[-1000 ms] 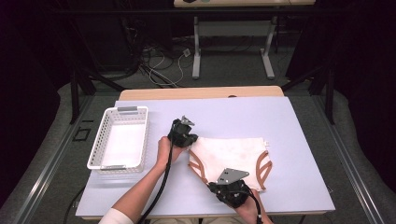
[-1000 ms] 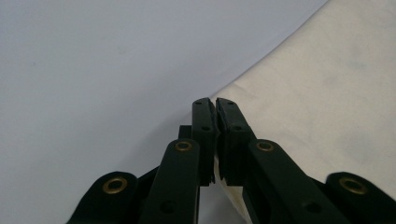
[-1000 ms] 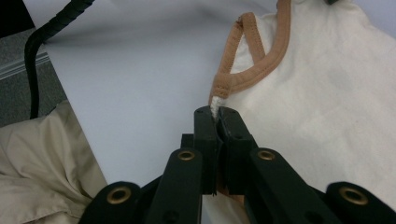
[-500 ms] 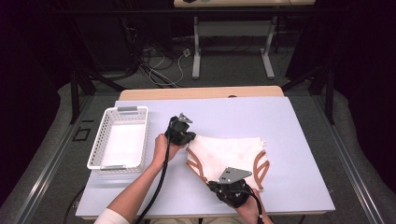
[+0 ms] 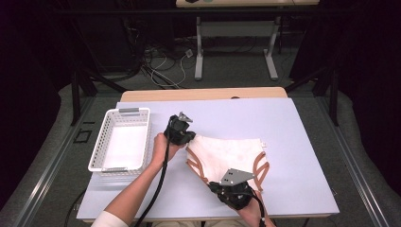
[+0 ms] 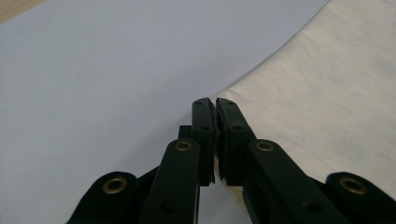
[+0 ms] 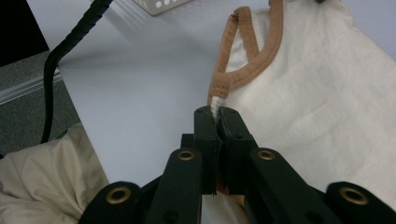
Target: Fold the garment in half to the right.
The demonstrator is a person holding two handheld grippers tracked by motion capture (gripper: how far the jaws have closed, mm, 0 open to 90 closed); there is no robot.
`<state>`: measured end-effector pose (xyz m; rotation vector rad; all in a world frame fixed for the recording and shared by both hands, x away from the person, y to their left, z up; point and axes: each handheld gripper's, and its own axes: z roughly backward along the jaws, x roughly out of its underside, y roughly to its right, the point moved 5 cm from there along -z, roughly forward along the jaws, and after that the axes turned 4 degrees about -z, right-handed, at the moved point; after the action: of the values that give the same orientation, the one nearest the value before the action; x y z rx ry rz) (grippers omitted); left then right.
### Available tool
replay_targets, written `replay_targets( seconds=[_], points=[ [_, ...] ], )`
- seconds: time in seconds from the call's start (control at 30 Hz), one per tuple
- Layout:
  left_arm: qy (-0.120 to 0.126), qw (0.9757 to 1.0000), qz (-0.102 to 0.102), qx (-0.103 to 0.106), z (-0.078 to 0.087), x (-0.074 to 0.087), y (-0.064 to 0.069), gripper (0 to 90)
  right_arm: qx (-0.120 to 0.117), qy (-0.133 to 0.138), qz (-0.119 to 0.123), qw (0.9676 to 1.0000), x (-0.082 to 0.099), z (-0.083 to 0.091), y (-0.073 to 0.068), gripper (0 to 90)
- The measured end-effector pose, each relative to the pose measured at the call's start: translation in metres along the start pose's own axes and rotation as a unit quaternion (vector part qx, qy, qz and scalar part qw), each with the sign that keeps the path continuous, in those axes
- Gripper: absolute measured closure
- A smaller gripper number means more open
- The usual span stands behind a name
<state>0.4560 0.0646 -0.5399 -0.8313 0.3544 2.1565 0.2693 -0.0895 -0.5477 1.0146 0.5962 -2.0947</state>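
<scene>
On the lavender table (image 5: 293, 142), both grippers pinch the cream, tan-trimmed cloth garment (image 5: 227, 153): left gripper (image 5: 188, 141) at its far-left corner, right gripper (image 5: 222, 185) at its near edge, the white plastic basket (image 5: 97, 151) lying leftward.

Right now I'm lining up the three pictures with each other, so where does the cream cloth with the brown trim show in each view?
High view: the cloth lies at table centre, right of the basket.
Left gripper view: right half, its edge pinched in the left gripper.
Right gripper view: right side, its trim corner pinched in the right gripper.
Shared landmark: the lilac table, bare to the left of the cloth in both gripper views.
</scene>
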Motion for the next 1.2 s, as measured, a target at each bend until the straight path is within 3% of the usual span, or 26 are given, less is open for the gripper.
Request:
replay_targets(
  seconds=[1.2],
  points=[
    [-0.027,0.9994,0.005,-0.023,0.014,0.005,-0.024,86.4,-0.025,-0.002,0.012,0.9996,-0.016,-0.027,-0.012,86.5]
  ],
)
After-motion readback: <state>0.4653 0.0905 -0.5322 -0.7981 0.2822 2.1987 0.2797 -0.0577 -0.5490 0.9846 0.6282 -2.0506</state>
